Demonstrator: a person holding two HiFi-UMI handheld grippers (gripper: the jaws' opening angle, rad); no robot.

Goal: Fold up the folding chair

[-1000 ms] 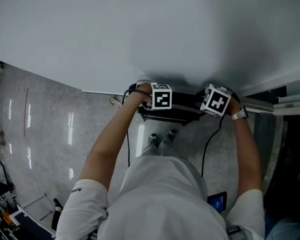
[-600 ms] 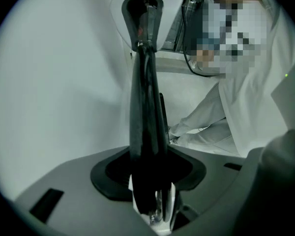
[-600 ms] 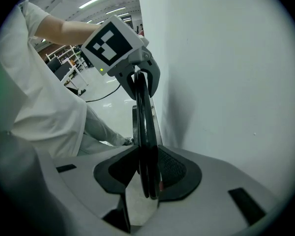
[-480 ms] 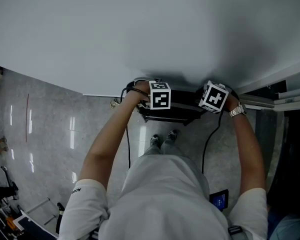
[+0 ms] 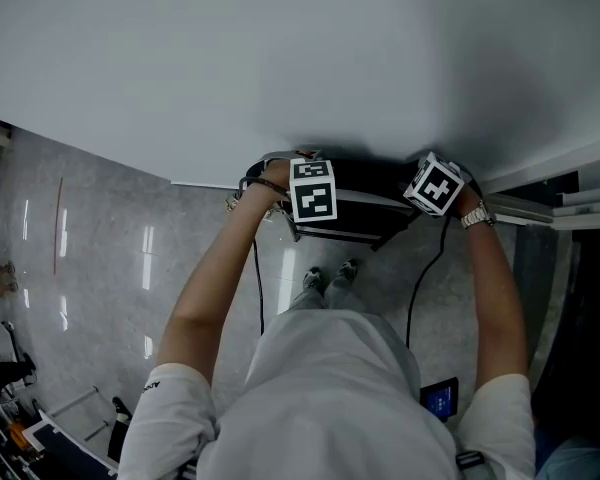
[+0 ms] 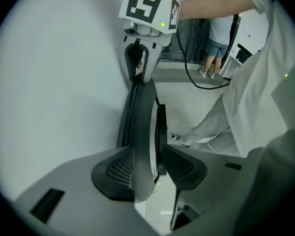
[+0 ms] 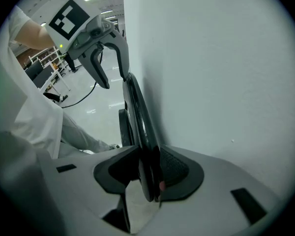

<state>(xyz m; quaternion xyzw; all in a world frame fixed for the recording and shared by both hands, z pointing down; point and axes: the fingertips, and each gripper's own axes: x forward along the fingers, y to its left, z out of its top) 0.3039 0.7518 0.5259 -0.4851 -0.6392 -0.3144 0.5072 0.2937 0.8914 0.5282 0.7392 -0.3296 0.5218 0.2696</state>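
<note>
One flat-folded black folding chair [image 5: 365, 180], right gripper [image 7: 147, 173] clamped on its rim, left gripper [image 6: 155, 168] loose around it.

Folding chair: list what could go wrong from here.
1. The left claw has just been opening its jaws, and the chair edge sits loose between them. Only the right claw clamps it, so the chair may swing or slip.
2. The chair stands close against the wall. It could scrape the wall or tip onto the person's shoes just below.
</note>
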